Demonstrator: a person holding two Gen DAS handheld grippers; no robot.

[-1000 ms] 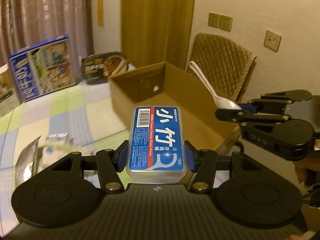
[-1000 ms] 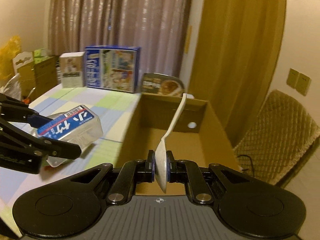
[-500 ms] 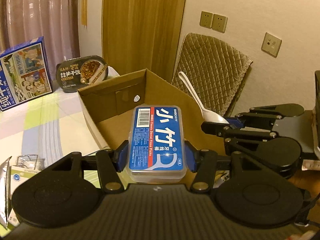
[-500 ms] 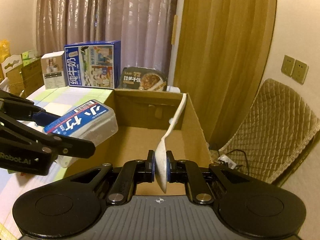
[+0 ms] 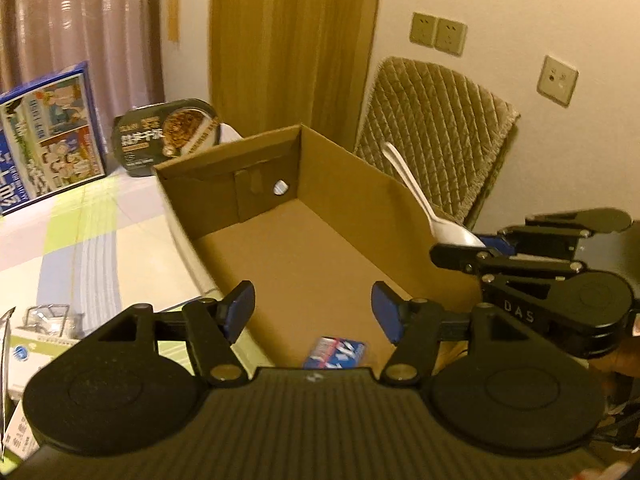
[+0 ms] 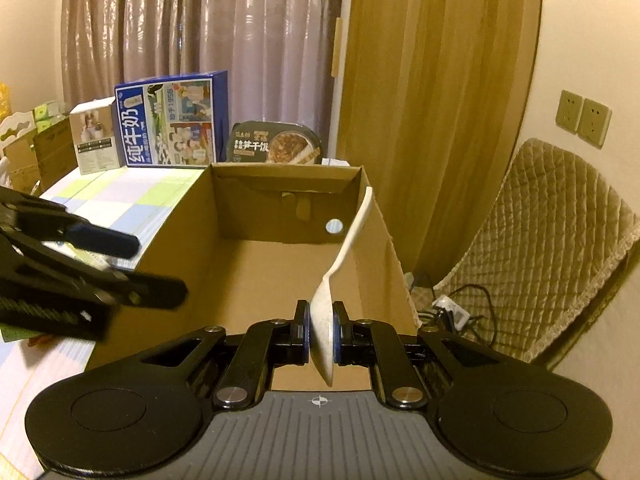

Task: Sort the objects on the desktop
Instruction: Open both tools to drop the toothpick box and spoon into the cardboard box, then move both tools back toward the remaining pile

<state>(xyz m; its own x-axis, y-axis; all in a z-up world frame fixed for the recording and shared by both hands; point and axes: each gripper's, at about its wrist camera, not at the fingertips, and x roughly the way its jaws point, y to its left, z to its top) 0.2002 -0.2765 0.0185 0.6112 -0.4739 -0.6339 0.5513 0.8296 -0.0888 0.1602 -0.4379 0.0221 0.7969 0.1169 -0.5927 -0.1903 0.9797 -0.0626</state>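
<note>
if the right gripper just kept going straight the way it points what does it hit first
Probably the far wall of the cardboard box; the white spoon that the right gripper holds would touch first. Depth is hard to judge, so the box floor is possible.

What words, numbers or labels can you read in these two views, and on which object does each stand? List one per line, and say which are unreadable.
"纯牛奶" and "1956": blue milk carton.
"笋干饭": dark meal tray lid; its first characters are blurred.
"DAS": right gripper body, seen from the left wrist.
Blue floss box in the cardboard box: print too blurred.
Small white box: print too small.
</note>
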